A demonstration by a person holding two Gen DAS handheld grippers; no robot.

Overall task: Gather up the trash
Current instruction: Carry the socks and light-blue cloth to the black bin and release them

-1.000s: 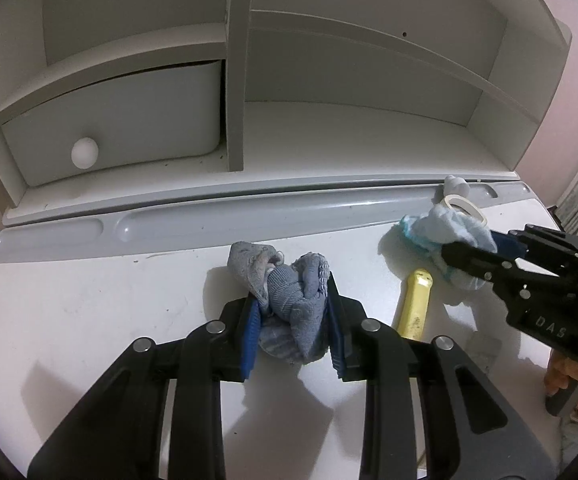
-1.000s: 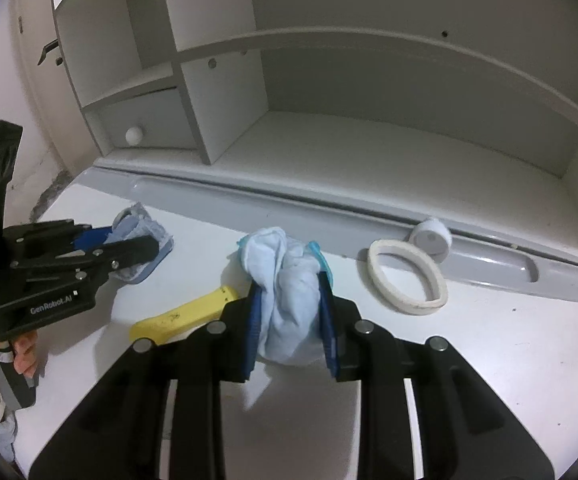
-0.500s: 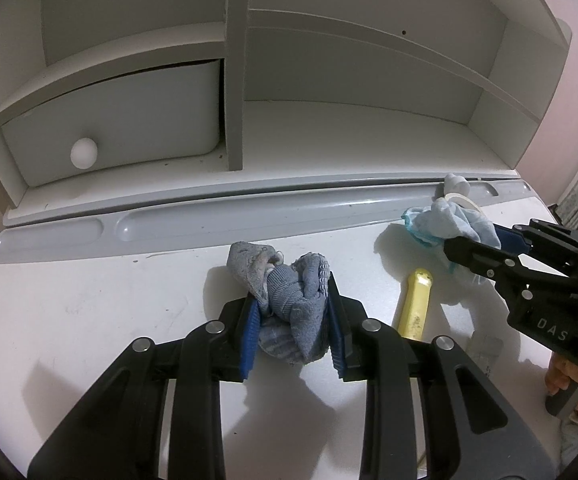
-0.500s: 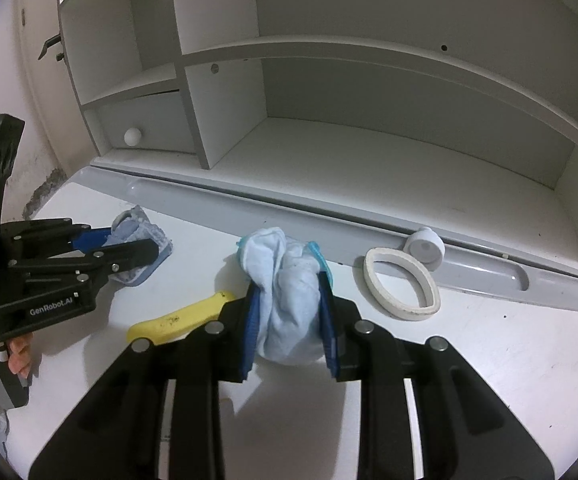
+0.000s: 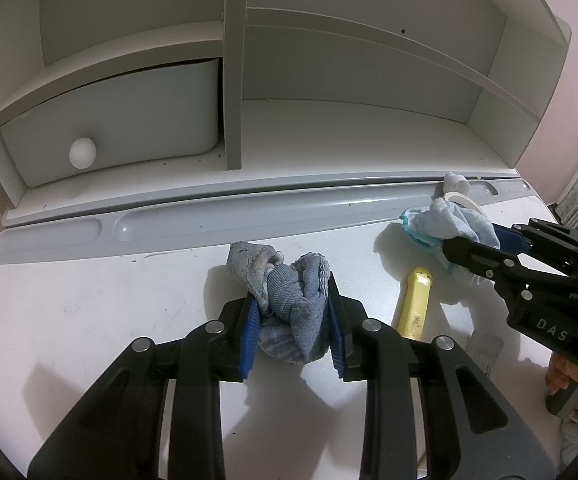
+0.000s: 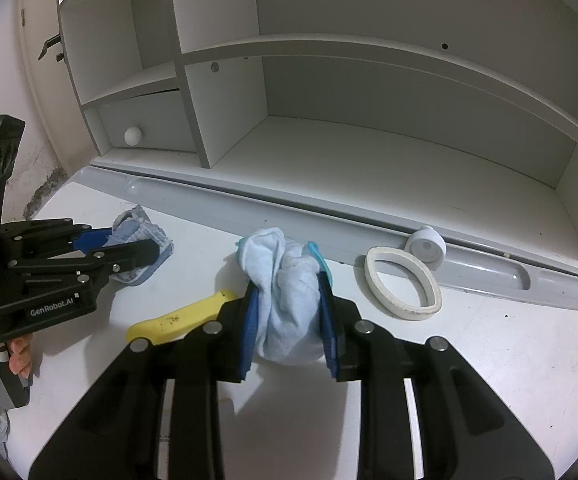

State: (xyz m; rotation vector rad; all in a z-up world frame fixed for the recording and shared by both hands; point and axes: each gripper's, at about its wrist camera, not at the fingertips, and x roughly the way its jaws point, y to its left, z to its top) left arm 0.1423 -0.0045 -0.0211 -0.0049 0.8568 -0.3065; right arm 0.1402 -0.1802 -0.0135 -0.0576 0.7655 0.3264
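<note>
- The left tool [image 5: 292, 322] stays clamped on the grey-blue sock [image 5: 289, 300], in the same spot on the tabletop [image 5: 89, 300] as a second ago.
- The right tool [image 6: 289, 322] keeps its grip on the pale blue cloth wad [image 6: 285, 300]; it now sits slightly farther from the left tool and higher in the left view.
- The yellow handle [image 6: 177, 320] lies between them, unmoved.
- The tape ring [image 6: 403, 284] and white cap [image 6: 425, 246] remain by the grey ledge [image 6: 489, 276].

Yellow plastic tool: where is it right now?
The flat yellow plastic tool lies on the white desk between the two grippers, just left of the right gripper and its pale blue cloth.
</note>
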